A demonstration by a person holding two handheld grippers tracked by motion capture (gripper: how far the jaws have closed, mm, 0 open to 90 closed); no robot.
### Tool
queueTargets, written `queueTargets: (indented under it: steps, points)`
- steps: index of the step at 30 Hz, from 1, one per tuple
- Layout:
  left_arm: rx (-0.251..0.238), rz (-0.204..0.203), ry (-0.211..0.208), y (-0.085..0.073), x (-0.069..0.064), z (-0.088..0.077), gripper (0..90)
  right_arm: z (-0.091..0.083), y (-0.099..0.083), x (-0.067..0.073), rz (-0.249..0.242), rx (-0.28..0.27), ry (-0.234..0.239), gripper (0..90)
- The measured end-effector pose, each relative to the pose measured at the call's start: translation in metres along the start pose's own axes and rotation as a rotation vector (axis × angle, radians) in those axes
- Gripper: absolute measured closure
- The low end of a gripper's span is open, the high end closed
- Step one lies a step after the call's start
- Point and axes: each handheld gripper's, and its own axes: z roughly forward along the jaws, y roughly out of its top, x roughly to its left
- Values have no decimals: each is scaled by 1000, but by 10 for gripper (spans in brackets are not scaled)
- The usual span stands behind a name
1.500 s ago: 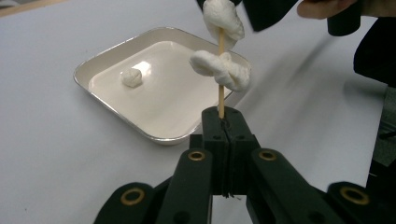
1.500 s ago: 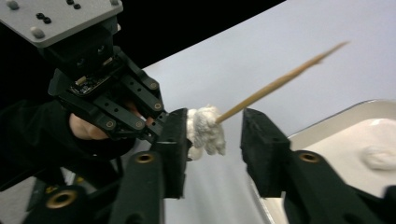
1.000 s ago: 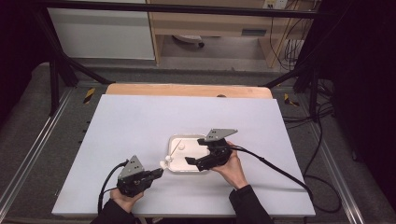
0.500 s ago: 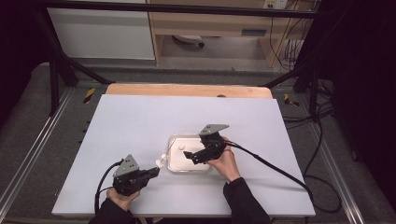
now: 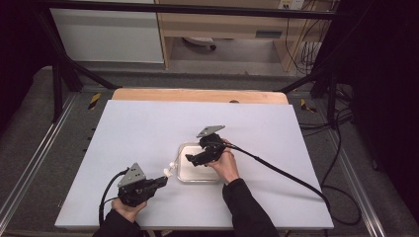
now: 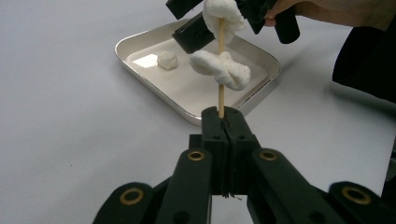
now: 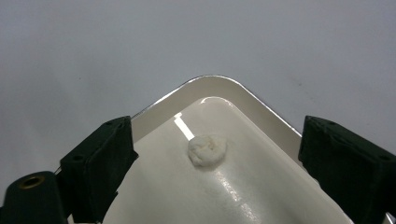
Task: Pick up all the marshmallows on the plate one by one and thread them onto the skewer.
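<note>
Skewer in left claw (marshmallows, seemingly)

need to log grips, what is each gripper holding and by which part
Left gripper is shut on the bare lower end of the skewer. Right gripper is open over the tray, holding nothing.

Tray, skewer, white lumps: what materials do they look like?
Tray: glossy white inside with a thin bright rim, so likely enamelled or coated metal; glazed ceramic is possible. Skewer: thin, straight, pale tan and matte, probably bamboo or wood. White lumps: soft, matte, creased and dented, like marshmallow or dough. The loose lump in the tray looks the same.
</note>
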Motion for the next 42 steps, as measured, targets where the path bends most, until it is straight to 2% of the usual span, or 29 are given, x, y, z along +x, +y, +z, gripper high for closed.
queueTargets:
  steps: [5, 8, 11, 17, 22, 26, 30, 36, 42]
  points:
    - [1, 1, -1, 0, 0, 0, 883, 9, 1, 0, -11, 16, 7, 260]
    - [1, 1, -2, 0, 0, 0, 884, 14, 0, -1, 8, 29, 18, 349]
    - [3, 2, -4, 0, 0, 0, 884, 17, -3, -1, -4, 48, 20, 419]
    - [3, 2, -4, 0, 0, 1, 884, 20, -5, -1, -12, 67, 20, 532]
    - [4, 3, -4, 0, -1, 1, 884, 21, -7, 0, -31, 63, 13, 576]
    - [6, 4, -4, 0, -1, 1, 884, 21, -7, 1, -44, 66, 16, 649]
    - [5, 7, -4, 0, -1, 1, 884, 20, -8, 2, -39, 63, 15, 687]
    - [4, 7, -3, 0, -1, 1, 884, 17, -7, 3, -40, 56, 11, 715]
    - [5, 12, -5, 0, -2, 1, 884, 4, -2, 5, -37, 44, 24, 723]
